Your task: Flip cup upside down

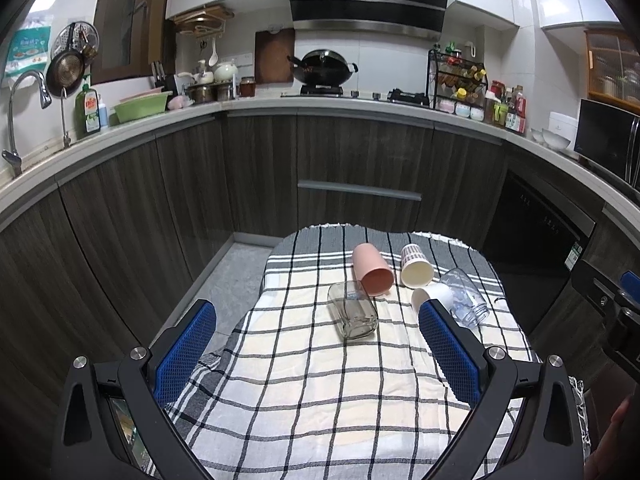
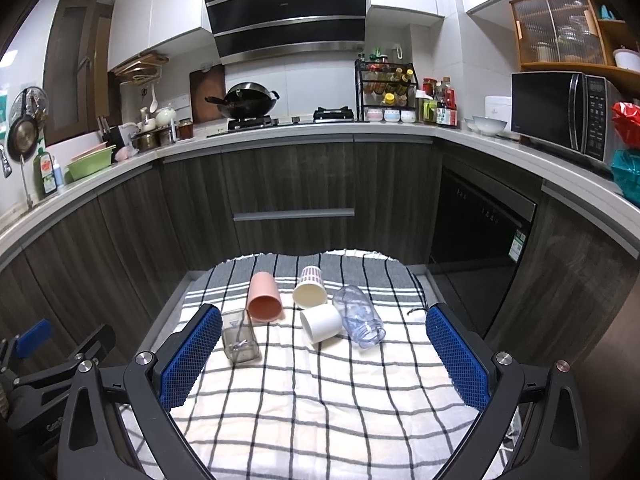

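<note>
Several cups lie on their sides on a checked cloth (image 1: 312, 380) (image 2: 320, 392): a square clear glass (image 1: 353, 314) (image 2: 239, 340), a pink cup (image 1: 372, 269) (image 2: 263, 298), a patterned paper cup (image 1: 416, 266) (image 2: 309, 287), a white cup (image 1: 434, 295) (image 2: 321, 323) and a clear plastic cup (image 1: 466, 298) (image 2: 359, 316). My left gripper (image 1: 316, 314) is open and empty, short of the glass. My right gripper (image 2: 324, 318) is open and empty, short of the cups.
The cloth covers a small table in front of dark kitchen cabinets (image 1: 360, 160). A countertop with a stove, wok (image 2: 248, 104), spice rack and microwave (image 2: 560, 112) runs behind. The other gripper shows at the right edge in the left wrist view (image 1: 612, 304).
</note>
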`<state>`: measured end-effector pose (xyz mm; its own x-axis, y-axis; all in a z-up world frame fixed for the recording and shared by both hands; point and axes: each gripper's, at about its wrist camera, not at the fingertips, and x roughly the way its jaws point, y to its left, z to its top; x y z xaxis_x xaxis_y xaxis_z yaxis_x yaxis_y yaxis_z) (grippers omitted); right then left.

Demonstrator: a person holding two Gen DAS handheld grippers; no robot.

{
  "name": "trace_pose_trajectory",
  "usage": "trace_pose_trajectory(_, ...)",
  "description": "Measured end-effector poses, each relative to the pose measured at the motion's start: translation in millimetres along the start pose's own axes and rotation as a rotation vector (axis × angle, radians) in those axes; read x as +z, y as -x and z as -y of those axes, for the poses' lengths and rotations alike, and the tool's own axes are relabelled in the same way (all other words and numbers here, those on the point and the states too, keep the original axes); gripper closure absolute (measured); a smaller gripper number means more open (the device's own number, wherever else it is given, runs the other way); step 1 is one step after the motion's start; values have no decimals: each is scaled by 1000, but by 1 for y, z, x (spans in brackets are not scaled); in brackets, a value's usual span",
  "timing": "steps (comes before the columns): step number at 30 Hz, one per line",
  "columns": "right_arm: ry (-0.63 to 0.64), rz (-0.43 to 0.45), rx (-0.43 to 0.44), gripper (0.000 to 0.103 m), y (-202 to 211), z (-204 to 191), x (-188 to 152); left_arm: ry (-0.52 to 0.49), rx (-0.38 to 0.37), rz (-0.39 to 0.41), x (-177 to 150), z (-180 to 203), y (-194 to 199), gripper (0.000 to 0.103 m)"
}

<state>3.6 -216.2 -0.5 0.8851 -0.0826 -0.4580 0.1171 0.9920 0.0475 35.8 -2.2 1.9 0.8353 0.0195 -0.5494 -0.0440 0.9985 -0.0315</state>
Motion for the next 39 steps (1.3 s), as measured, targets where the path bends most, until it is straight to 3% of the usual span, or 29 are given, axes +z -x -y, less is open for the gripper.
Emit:
trace_pose_trajectory(17, 39, -93, 7, 1, -79, -12, 34, 5, 25, -76, 35, 6, -78, 0)
trace_pose_trajectory(27, 54, -169, -12, 1, -163, -17, 63, -2, 43, -102, 58, 12, -145, 0)
trace_pose_trajectory(39, 93, -345, 12, 1, -275, -47, 64, 18, 80, -172, 65, -5, -224, 0)
